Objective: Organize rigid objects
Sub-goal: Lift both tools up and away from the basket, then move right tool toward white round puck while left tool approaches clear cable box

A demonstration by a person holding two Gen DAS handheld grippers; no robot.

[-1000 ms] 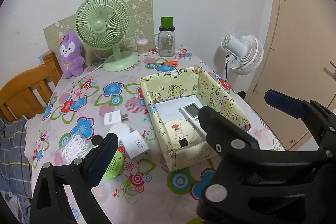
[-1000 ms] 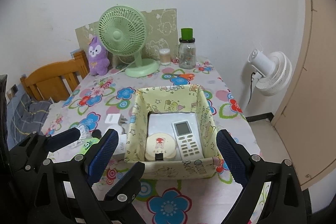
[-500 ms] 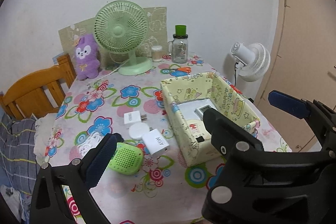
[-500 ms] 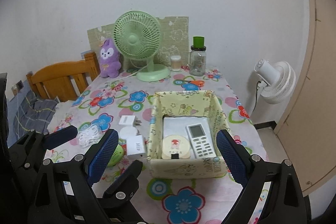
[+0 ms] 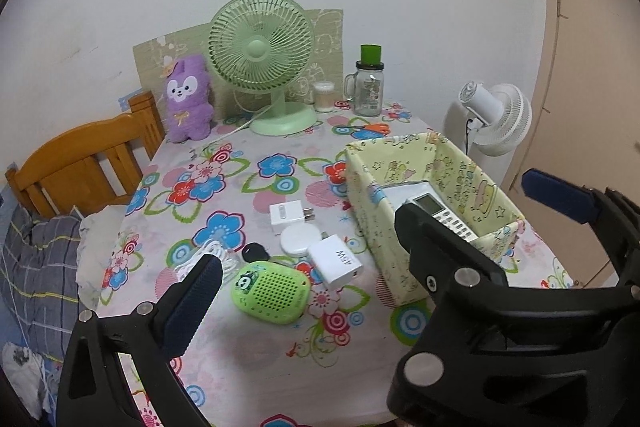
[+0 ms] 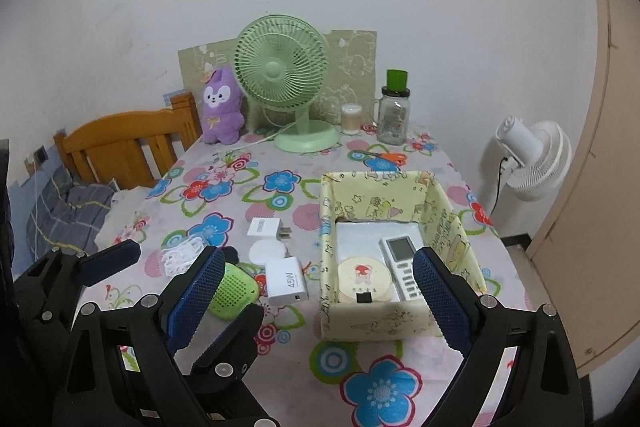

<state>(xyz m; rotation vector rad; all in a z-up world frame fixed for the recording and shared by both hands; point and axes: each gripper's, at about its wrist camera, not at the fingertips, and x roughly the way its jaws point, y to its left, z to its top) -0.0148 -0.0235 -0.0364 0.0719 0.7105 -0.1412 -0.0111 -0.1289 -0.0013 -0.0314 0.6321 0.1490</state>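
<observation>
A yellow cartoon-print fabric box (image 6: 400, 183) stands on the flowered table and holds a white remote (image 6: 402, 267), a round cream tin (image 6: 364, 279) and a flat white item. Left of the box lie a green speaker (image 5: 272, 291), a white 45W charger (image 5: 336, 263), a round white puck (image 5: 298, 241), a white plug adapter (image 5: 286, 217), a small black object (image 5: 254, 251) and a bundle of white cable (image 5: 216, 255). My left gripper (image 5: 372, 225) hangs open above the table's near edge, holding nothing. My right gripper (image 6: 318, 263) is open too, above and in front of the box.
At the back stand a green desk fan (image 6: 280, 75), a purple plush (image 6: 222, 107), a green-lidded jar (image 6: 394, 115), a small swab pot (image 6: 351, 119) and orange scissors (image 6: 384, 157). A wooden chair (image 6: 128, 143) is left, a white floor fan (image 6: 532, 159) and a door right.
Both grippers have drawn back from the table, so the box and loose items look smaller and farther. The left view has swung left, and both stay open.
</observation>
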